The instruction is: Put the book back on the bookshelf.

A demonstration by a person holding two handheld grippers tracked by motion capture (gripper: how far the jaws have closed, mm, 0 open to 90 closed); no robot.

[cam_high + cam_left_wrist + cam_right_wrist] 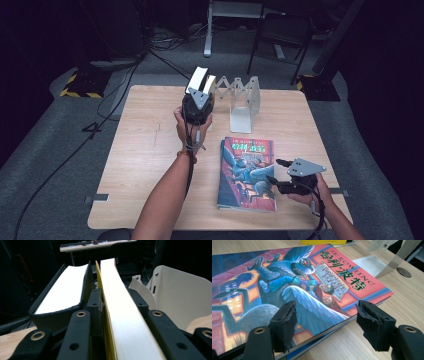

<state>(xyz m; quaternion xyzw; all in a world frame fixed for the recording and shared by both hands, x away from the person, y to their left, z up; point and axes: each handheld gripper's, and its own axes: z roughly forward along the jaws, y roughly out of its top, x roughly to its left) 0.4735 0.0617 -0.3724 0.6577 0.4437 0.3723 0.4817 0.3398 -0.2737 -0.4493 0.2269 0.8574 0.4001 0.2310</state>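
Left gripper (199, 98) clamped on the upright yellow book (120, 307); right gripper (325, 322) wide open, empty, over the illustrated book (287, 287).

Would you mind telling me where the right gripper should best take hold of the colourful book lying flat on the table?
Probably by its right long edge, coming in low from the right. The colourful book lies flat on a second book, so only its thin edges offer a bite. The right gripper already sits open beside that edge; in the right gripper view the cover's corner lies between its jaws.
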